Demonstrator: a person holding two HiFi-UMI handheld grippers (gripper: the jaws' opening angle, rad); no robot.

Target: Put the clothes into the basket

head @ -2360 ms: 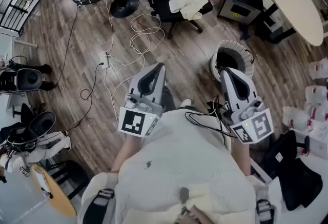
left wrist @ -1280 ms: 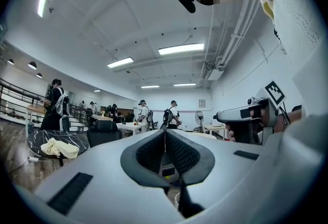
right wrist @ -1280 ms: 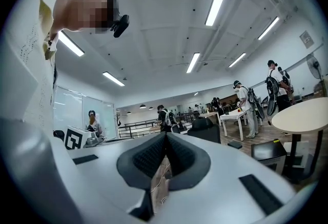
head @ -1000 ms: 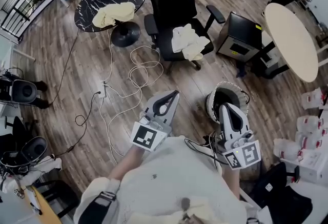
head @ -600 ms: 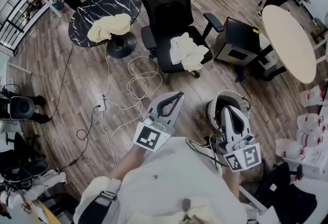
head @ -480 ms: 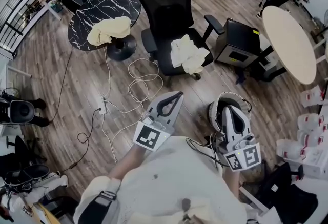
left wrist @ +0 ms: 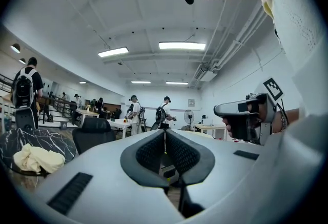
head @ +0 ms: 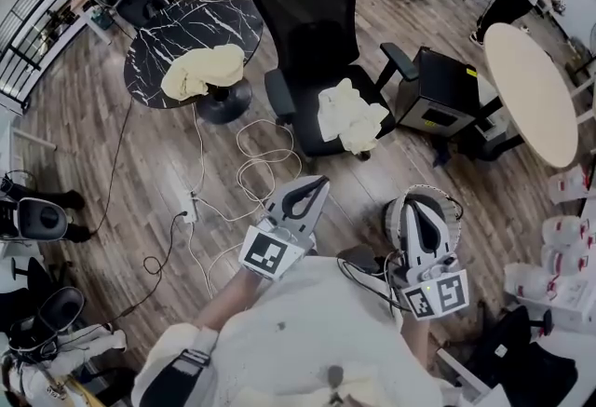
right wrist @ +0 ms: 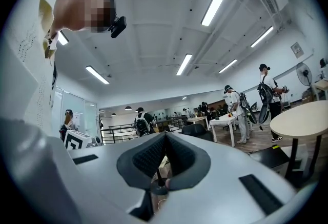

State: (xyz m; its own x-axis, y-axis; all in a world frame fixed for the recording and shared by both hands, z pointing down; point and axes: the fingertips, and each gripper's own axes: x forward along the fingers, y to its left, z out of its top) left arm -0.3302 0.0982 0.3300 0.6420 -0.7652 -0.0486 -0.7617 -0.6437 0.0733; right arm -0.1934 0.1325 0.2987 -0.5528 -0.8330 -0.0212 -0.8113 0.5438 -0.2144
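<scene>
A pale cloth (head: pixel 349 115) lies on the seat of a black office chair (head: pixel 312 33). A yellowish cloth (head: pixel 203 70) is heaped on a round marble table (head: pixel 177 28); the left gripper view also shows this cloth (left wrist: pixel 36 159). The white-rimmed basket (head: pixel 393 214) stands on the floor, partly hidden under my right gripper (head: pixel 421 202). My left gripper (head: pixel 323 180) points toward the chair, short of it. Both grippers are held level, shut and empty, the left gripper (left wrist: pixel 164 133) and the right gripper (right wrist: pixel 165 135) each with pads together.
Loose white cables (head: pixel 256 172) and a power strip (head: pixel 191 205) lie on the wooden floor left of the chair. A black box (head: pixel 447 93) and an oval beige table (head: pixel 531 88) stand to the right. White bags (head: pixel 568 237) sit far right. People stand at the back.
Both grippers have travelled forward with the person. The chair, the marble table and the basket now sit lower in the head view. Both pairs of jaws stay shut.
</scene>
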